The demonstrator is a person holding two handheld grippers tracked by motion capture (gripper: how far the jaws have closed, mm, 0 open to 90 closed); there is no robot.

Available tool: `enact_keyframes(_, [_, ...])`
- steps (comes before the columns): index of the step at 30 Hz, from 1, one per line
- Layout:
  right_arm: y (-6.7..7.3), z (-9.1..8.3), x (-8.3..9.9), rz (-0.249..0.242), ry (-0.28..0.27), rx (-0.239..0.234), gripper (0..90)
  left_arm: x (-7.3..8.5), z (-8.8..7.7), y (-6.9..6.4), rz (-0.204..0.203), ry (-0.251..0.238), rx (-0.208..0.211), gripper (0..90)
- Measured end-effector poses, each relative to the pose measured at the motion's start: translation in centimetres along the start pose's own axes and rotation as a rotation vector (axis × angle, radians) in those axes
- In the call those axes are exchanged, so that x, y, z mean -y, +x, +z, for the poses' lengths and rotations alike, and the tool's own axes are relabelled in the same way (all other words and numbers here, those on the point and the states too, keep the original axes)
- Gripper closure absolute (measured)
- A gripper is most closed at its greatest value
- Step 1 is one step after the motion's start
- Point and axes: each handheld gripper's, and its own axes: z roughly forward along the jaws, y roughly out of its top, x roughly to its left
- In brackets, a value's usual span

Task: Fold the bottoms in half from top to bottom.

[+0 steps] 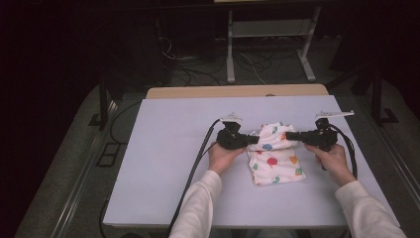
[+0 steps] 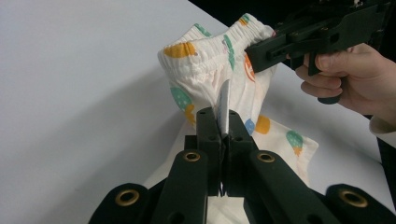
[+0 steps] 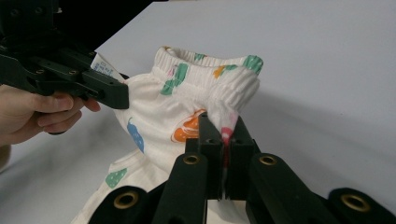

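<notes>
Now both grippers, left (image 1: 253,140) and right (image 1: 291,135), pinch the shorts (image 1: 275,159) waistband, lifted near the table (image 1: 168,148) centre, slightly toward 3 o'clock. Next, I judge, folding toward 6 o'clock needs even hands.

No readable text from my end. There's a small white care tag (image 3: 103,68) on the printed shorts (image 3: 187,112), pinched at the left hand-held gripper (image 3: 109,93); it has faint blue print, too small and blurred to make out. Nothing legible on the counter (image 1: 168,148) either.
</notes>
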Motion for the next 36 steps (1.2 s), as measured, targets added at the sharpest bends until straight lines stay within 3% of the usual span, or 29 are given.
enact_keyframes(8, [0.6,-0.3,0.6,-0.021,0.004,0.008,86.7,0.5,-0.1,-0.3,0.007,0.010,0.010,87.0])
enact_keyframes(17, [0.7,-0.3,1.0,-0.010,0.025,-0.007,86.6,1.4,0.0,-0.6,0.010,0.007,0.020,87.0])
enact_keyframes(36, [1.0,-0.3,1.9,-0.027,0.078,0.002,86.4,3.0,0.6,-1.4,0.054,0.044,0.022,86.9])
